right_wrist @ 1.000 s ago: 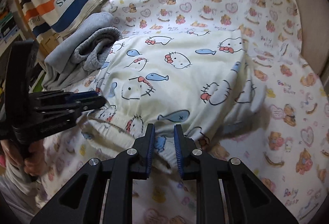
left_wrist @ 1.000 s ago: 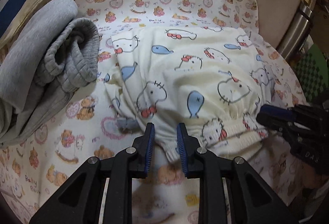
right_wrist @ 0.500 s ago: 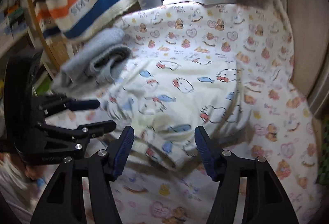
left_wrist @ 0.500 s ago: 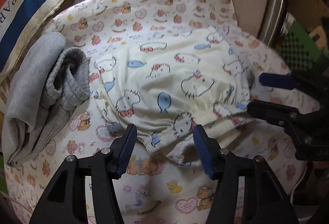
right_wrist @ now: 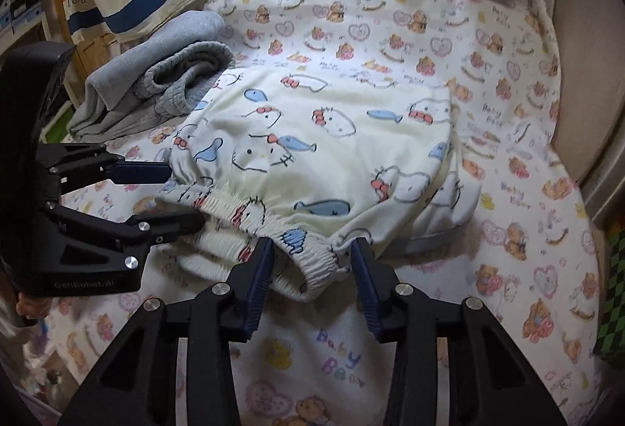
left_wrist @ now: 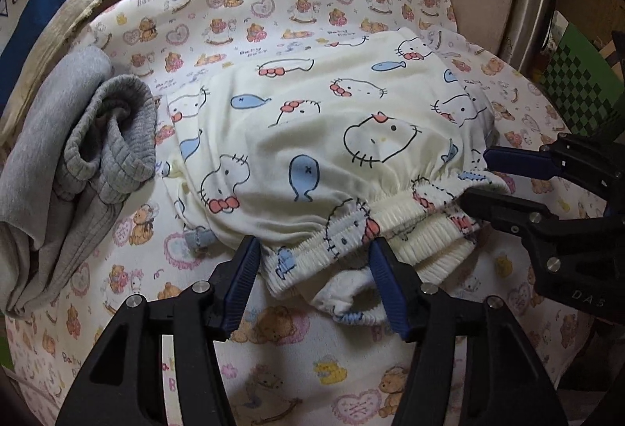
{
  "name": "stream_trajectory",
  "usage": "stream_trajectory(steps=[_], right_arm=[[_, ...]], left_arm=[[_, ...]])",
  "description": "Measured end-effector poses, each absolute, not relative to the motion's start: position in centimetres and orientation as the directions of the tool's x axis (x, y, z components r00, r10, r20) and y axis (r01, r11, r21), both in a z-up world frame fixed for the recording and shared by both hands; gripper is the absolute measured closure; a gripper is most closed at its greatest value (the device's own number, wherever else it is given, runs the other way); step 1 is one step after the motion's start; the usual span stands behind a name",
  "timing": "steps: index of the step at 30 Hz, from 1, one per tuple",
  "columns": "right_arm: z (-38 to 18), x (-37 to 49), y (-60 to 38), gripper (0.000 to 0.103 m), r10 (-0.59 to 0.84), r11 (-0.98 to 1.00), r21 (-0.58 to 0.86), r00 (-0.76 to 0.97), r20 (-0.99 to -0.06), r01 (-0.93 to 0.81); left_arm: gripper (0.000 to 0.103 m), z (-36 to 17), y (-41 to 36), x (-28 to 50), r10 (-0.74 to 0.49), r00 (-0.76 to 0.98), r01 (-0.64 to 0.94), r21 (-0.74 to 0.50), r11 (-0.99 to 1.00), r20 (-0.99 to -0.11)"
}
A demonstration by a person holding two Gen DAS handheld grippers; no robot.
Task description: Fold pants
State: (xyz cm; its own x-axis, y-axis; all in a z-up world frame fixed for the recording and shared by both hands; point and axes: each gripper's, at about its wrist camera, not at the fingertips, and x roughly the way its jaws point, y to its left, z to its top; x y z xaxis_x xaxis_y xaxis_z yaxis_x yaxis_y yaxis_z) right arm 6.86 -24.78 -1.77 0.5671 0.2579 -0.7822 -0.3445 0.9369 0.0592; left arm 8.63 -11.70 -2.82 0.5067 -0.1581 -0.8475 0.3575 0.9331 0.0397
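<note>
Both grippers, left gripper (left_wrist: pixel 314 271) and right gripper (right_wrist: pixel 311 264), have opened, releasing the pants (left_wrist: pixel 332 152) waistband lying between their jaws.

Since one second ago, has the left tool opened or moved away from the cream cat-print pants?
Yes. The left tool has just been opening; its pads now stand apart around the elastic waistband of the cream cat-print pants without pressing it.

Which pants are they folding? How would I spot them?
Look at the bear-print sheet covering the table. In its middle lie the cream pants with cartoon cats, red bows and blue fish, their gathered waistband nearest the grippers. The gray clothes beside them are plain, with no pictures.
</note>
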Motion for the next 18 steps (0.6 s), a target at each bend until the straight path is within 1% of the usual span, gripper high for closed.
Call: stream_trajectory(steps=[2,5,6,7,8,9,10,12,18], right_arm=[[-1.7,6.9,-24.4,0.06,0.224,0.941,0.014,0.593,-0.774,-0.338],[-1.4,6.8,-24.1,0.061,0.205,0.942,-0.018,0.615,-0.761,-0.335],[-1.4,6.8,-24.0,0.064,0.201,0.941,-0.026,0.62,-0.758,-0.337],[-1.4,6.8,-23.8,0.068,0.2,0.94,-0.032,0.624,-0.756,-0.34],[-1.5,6.8,-23.7,0.078,0.204,0.937,-0.032,0.618,-0.759,-0.348],[-1.6,6.8,-23.6,0.092,0.207,0.934,-0.031,0.609,-0.766,-0.356],[-1.8,6.8,-23.6,0.093,0.204,0.931,-0.035,0.598,-0.775,-0.364],[-1.9,6.5,-23.7,0.095,0.216,0.927,-0.03,0.597,-0.772,-0.375],[-1.8,5.5,-24.3,0.096,0.252,0.926,0.018,0.581,-0.774,-0.377]], left_arm=[[0.045,-2.8,-12.0,8.9,-0.146,0.52,0.353,0.056,0.934,-0.842],[0.047,-2.9,-12.1,9.4,-0.145,0.52,0.345,0.052,0.937,-0.842],[0.05,-2.9,-12.0,9.5,-0.147,0.519,0.344,0.049,0.938,-0.842],[0.061,-2.9,-11.9,9.5,-0.15,0.519,0.343,0.044,0.938,-0.841],[0.069,-2.9,-11.8,9.4,-0.151,0.521,0.34,0.042,0.94,-0.84],[0.086,-2.8,-11.7,9.2,-0.152,0.524,0.336,0.04,0.941,-0.838],[0.095,-2.7,-11.6,9.0,-0.154,0.527,0.335,0.038,0.942,-0.836],[0.095,-2.3,-11.2,8.5,-0.176,0.526,0.345,0.019,0.938,-0.832],[0.096,-2.0,-10.6,7.1,-0.197,0.516,0.355,-0.001,0.935,-0.833]])
